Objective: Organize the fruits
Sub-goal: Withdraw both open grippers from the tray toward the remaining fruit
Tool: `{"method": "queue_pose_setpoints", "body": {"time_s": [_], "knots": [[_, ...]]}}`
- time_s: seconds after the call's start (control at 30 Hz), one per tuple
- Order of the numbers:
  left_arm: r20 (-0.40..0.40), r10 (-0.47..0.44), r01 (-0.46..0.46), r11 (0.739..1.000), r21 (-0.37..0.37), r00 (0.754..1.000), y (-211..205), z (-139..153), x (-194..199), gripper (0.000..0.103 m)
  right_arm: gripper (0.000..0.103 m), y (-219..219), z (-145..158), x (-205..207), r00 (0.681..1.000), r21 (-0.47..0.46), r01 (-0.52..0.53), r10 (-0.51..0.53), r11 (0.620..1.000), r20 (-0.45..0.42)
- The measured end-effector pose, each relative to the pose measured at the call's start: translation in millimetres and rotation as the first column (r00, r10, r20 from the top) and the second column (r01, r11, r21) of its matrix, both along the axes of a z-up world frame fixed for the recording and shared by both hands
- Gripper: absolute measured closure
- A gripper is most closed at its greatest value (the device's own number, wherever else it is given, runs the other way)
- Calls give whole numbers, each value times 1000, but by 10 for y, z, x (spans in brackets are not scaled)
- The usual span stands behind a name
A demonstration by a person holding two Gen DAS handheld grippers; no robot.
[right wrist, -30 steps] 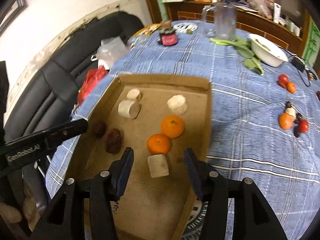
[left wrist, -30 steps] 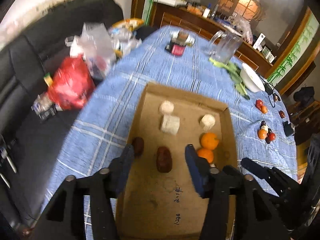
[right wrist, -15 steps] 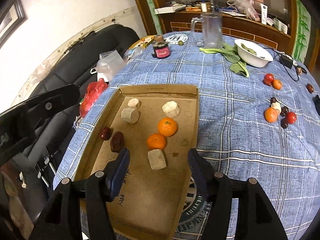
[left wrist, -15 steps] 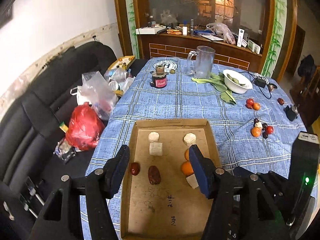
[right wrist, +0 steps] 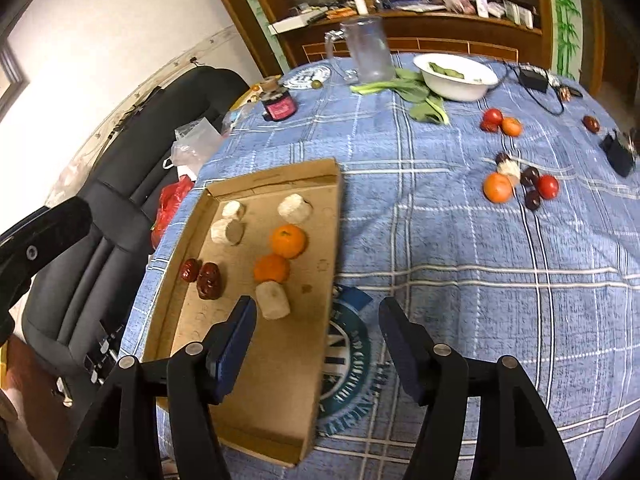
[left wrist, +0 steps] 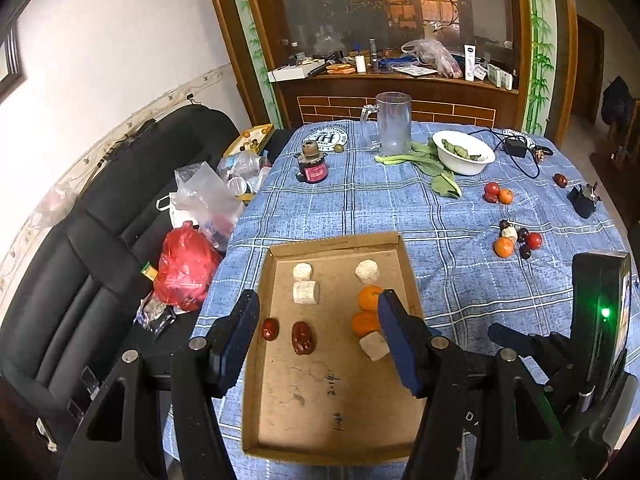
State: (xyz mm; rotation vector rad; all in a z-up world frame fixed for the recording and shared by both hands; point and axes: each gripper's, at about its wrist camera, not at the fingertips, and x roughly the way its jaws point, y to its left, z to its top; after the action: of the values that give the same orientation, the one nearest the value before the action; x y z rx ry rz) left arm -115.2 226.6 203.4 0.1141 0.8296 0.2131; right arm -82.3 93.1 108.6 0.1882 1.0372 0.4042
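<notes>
Both claws hang above the counter with nothing between their pads; the left claw is released over the cardboard tray, the right claw is opening over its edge; two oranges, dates and pale chunks lie inside, other fruits well apart on the cloth.

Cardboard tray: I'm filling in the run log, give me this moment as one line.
cardboard tray: holds two oranges, two dates, four white chunks | left gripper: empty | right gripper: jaws opening, empty | loose fruit: on tablecloth
</notes>
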Motion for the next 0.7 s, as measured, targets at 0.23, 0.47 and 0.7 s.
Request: {"method": "queue_pose_setpoints", "body": {"time_s": [0.23, 0.47, 0.7], "knots": [[-6, 30, -30, 999, 15, 1000, -220, -38, 10, 42, 35, -230, -3, -20, 1000, 3, -14, 14, 1000, -1], [-32, 5, -3, 998, 66, 999, -540, -118, 90, 42, 35, -524, -132, 27, 999, 28, 9, -8, 1000, -37], [-67, -16, 20, 999, 47, 998, -818, -254, 238, 42, 35, -870, -261, 92, 997, 20, 37, -35, 999, -74]]}}
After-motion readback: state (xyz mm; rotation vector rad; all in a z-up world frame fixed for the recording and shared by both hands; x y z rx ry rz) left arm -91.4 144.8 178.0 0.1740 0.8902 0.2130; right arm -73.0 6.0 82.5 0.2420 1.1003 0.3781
